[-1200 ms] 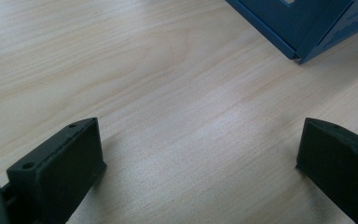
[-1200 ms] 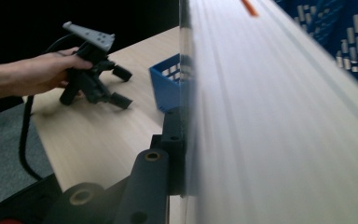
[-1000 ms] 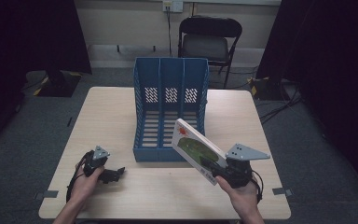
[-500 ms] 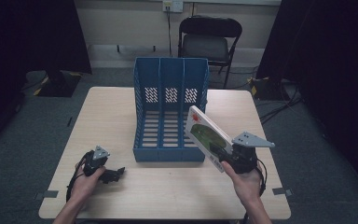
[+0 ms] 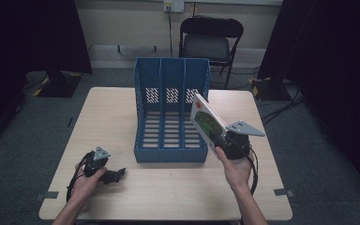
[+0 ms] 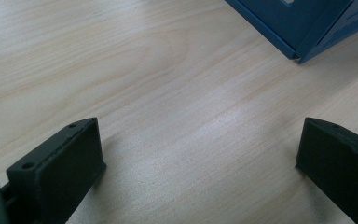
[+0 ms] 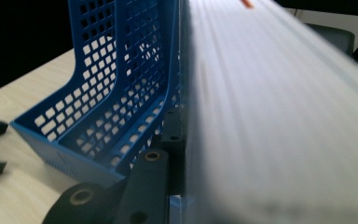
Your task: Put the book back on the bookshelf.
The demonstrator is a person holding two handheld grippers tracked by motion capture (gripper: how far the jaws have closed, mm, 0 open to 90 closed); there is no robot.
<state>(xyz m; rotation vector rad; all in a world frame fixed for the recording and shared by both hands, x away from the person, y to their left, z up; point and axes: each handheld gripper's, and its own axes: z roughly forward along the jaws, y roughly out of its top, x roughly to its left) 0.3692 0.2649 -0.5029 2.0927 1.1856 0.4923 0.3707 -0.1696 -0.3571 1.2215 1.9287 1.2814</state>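
No readable text, label, brand, number or sign anywhere. Cover of the book (image 5: pixel 207 123) clamped in the right gripper (image 5: pixel 226 143): green and red artwork only, any lettering too small and blurred to make out.

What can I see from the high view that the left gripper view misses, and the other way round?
High view: the whole blue file rack, the book clamped in the right gripper beside the rack, the left gripper resting on the table, and a black folding chair behind it.

Left gripper view: its own two jaws spread wide over the wood grain.

Both: the wooden tabletop and a lower corner of the rack.
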